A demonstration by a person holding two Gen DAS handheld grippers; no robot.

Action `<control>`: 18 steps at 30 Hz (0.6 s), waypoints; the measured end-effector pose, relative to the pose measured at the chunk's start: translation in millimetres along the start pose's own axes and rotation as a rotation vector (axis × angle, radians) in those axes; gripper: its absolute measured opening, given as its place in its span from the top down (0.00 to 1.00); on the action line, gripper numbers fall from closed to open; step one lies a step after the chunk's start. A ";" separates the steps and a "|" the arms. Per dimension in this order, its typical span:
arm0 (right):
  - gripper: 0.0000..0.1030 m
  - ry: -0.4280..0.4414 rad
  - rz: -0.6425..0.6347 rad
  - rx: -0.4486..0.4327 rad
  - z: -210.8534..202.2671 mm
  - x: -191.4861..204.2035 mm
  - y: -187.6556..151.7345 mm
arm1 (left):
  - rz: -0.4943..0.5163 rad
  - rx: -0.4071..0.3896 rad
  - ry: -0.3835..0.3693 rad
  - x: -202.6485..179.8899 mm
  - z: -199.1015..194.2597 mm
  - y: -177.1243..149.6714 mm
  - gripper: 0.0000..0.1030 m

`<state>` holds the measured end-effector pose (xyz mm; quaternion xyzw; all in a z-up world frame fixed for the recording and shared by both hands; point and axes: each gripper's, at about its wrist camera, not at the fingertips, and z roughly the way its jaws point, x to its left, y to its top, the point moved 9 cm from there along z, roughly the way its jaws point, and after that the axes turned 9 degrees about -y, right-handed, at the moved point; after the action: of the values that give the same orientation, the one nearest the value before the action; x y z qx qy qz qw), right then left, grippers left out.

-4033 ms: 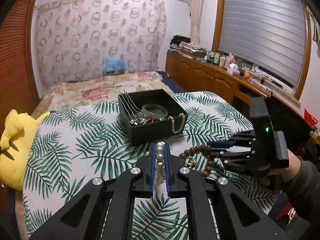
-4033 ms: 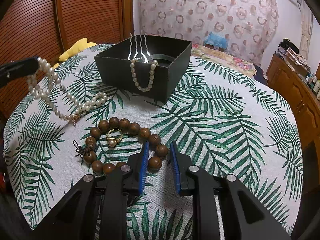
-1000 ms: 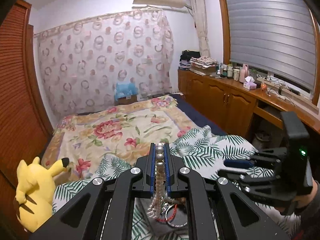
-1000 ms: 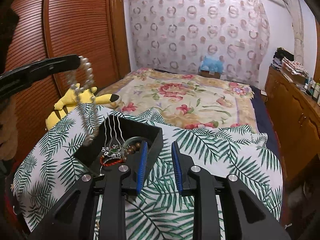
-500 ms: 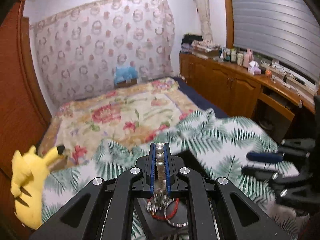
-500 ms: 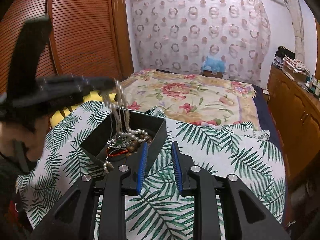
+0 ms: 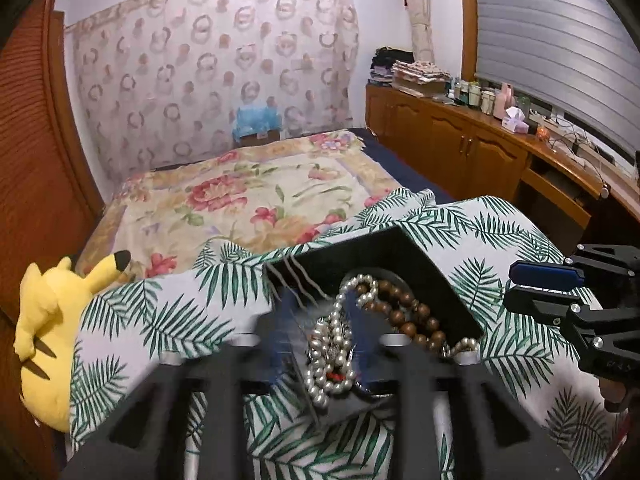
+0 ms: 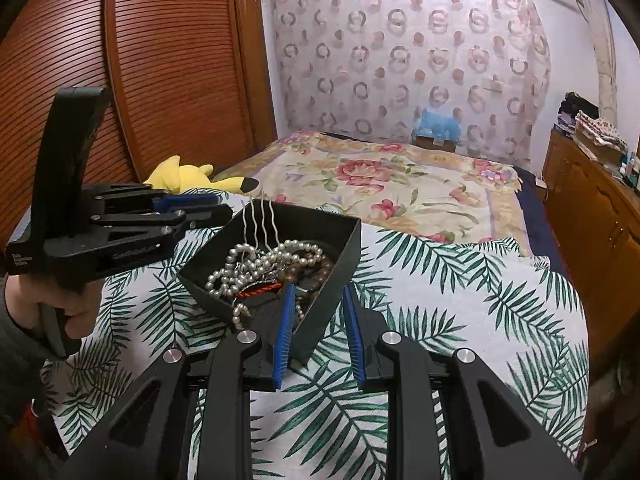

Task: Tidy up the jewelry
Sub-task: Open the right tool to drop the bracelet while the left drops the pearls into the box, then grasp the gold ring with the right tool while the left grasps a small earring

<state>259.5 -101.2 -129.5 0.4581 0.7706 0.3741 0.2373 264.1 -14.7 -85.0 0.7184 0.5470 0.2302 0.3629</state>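
A black jewelry box (image 8: pixel 340 248) sits on the palm-leaf cloth. It holds a white pearl necklace (image 8: pixel 256 260), brown wooden beads (image 7: pixel 404 312) and silver hair pins (image 8: pixel 258 220). In the left wrist view the box (image 7: pixel 384 252) lies just ahead of my left gripper (image 7: pixel 316 344), whose blurred fingers stand apart, with the pearl necklace (image 7: pixel 332 352) lying in the box between them. In the right wrist view my left gripper (image 8: pixel 216 206) hovers at the box's left rim. My right gripper (image 8: pixel 318 332) is open, its fingers straddling the box's near corner.
The palm-leaf cloth (image 8: pixel 460 300) covers a table. Behind it is a bed with a floral blanket (image 8: pixel 380 184). A yellow plush toy (image 7: pixel 52 312) lies at the left. Wooden cabinets (image 7: pixel 480 152) line the right wall and a slatted wooden door (image 8: pixel 160 80) the left.
My left gripper has opened and let the pearl necklace drop into the box. It has lowered toward the box. My right gripper has stayed open by the box's corner.
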 end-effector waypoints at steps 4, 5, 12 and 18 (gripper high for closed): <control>0.74 0.006 0.000 -0.003 -5.0 4.4 -8.8 | 0.003 -0.007 -0.004 -4.0 -12.9 -11.0 0.42; 0.74 0.005 -0.003 -0.003 -6.0 5.6 -10.6 | 0.005 -0.011 -0.003 -5.9 -16.1 -14.4 0.38; 0.74 0.003 -0.029 -0.005 -15.4 17.2 -27.2 | 0.020 -0.019 -0.017 -21.4 -33.7 -27.5 0.18; 0.74 0.022 -0.037 0.013 -21.4 27.9 -43.2 | 0.004 -0.001 -0.035 -28.0 -38.9 -43.5 0.17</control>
<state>208.5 -97.3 -151.5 0.4412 0.7841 0.3695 0.2326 200.6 -24.9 -92.2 0.7231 0.5391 0.2185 0.3725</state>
